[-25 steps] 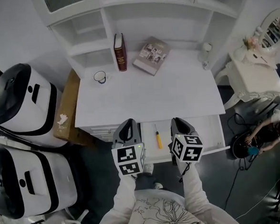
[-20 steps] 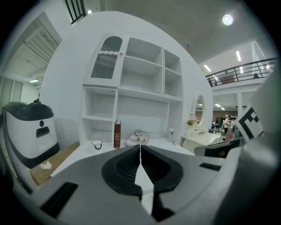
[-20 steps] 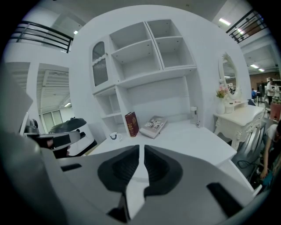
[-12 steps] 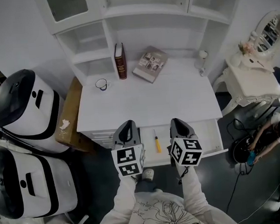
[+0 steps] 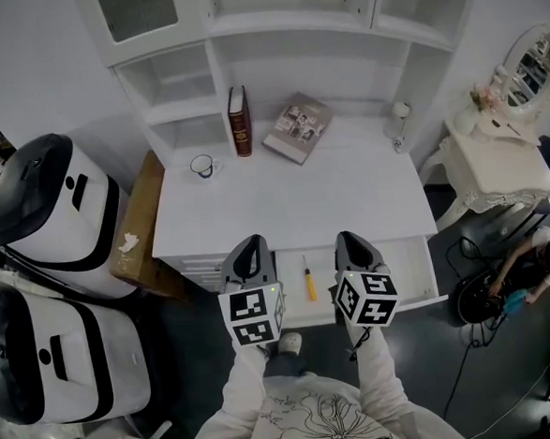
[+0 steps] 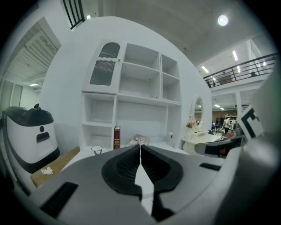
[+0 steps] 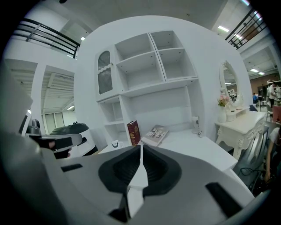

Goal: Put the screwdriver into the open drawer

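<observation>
- Left gripper (image 5: 249, 248) and right gripper (image 5: 353, 240) are hovering over the drawer's front edge, each with jaws pressed together on nothing.
- Between them, the screwdriver (image 5: 309, 282) is lying inside the open drawer (image 5: 405, 263), towards its left end. It is probably light, stiff and apt to roll, and best pinched across the yellow handle.
- Both gripper views are showing the book (image 6: 117, 137) standing at the worktop's (image 5: 292, 194) back edge. Only the head view is showing the screwdriver.

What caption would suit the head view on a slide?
The left gripper and right gripper, both shut, flank the screwdriver lying in the open drawer.
</observation>
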